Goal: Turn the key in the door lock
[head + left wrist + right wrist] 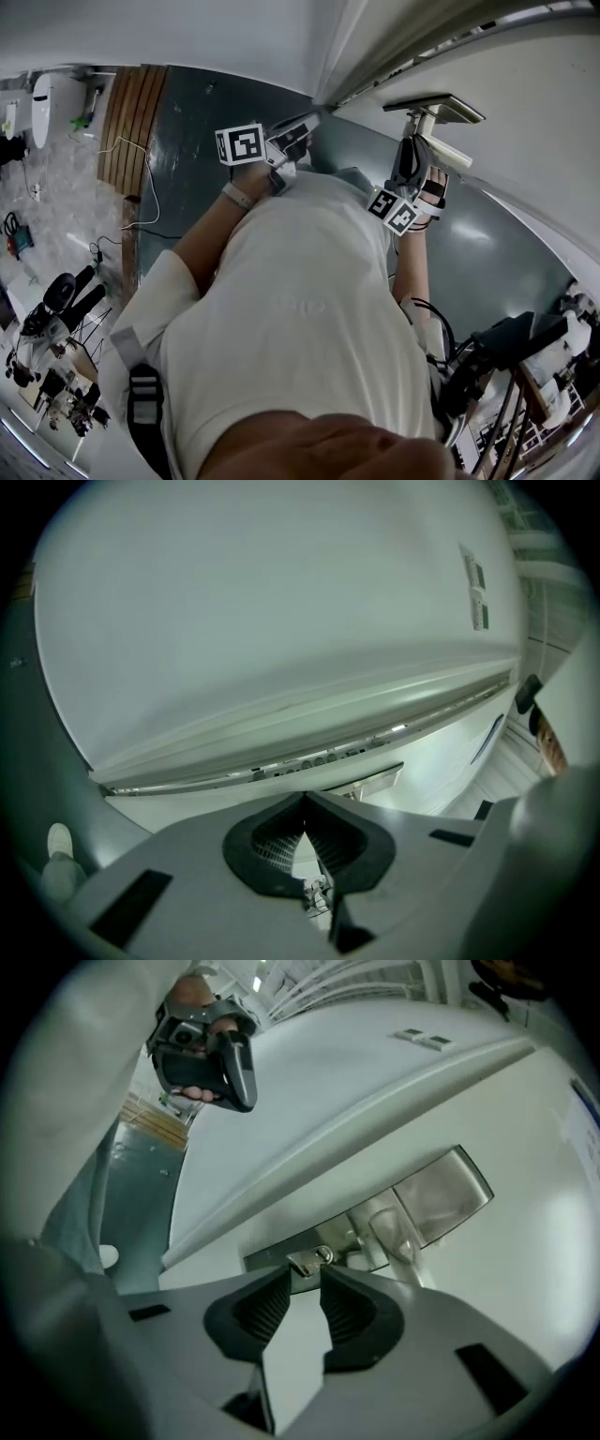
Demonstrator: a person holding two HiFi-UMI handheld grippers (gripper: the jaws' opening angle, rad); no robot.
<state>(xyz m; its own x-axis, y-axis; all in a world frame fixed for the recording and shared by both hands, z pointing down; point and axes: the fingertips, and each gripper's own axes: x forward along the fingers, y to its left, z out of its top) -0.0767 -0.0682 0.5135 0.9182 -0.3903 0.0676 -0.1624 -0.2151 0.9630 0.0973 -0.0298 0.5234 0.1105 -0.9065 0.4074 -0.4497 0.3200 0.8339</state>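
Right gripper [305,1277], lower centre: jaws apart and released. The key [309,1260] sits in the lock plate [267,1262] just ahead of their tips, below the door handle [441,1190]. Left gripper [305,808], lower centre: clenched on nothing, facing the white door [281,621].

Hazards: a closure catching only the edge of the small key head would likely slip under torque. Twisting off the key's axis could bend it. The handle close above may foul the jaws.

Writing: two small labels [478,588] at upper right, seemingly printed but too small to read.
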